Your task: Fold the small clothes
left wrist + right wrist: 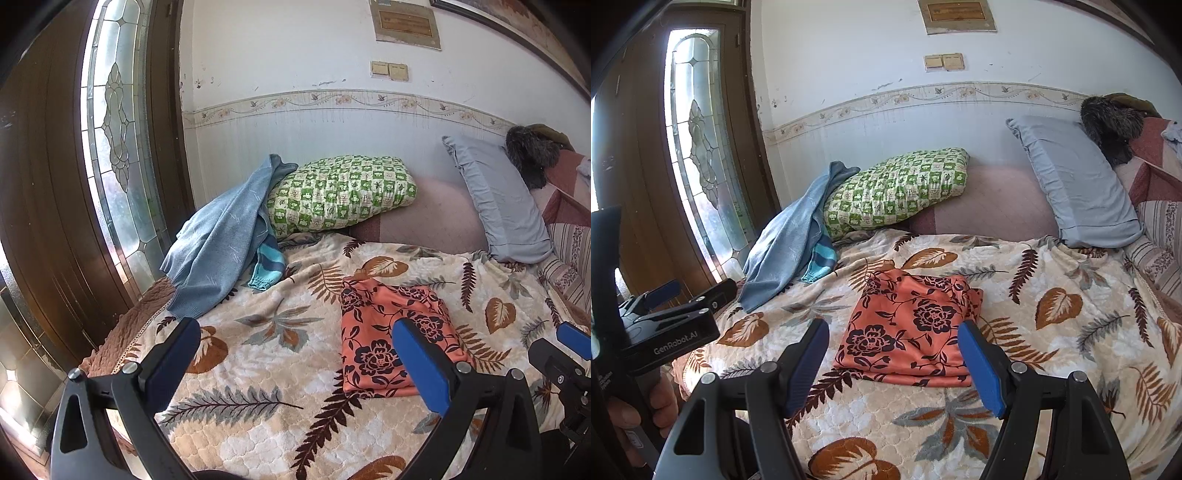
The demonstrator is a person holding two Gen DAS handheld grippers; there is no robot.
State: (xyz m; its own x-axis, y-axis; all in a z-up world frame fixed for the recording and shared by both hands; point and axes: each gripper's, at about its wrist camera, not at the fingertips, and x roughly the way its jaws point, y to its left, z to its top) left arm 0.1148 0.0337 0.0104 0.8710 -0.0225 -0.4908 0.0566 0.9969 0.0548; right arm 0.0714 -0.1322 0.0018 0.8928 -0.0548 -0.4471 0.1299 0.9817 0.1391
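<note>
the left gripper (295, 343) is held open and empty, with the blue sweater (218, 240) well ahead to its left. the folded orange floral garment (908, 328) lies just ahead of the open, empty right gripper (894, 347); a careless grab could undo its layers. "genrobot.ai" is printed on the left gripper's body.
</note>
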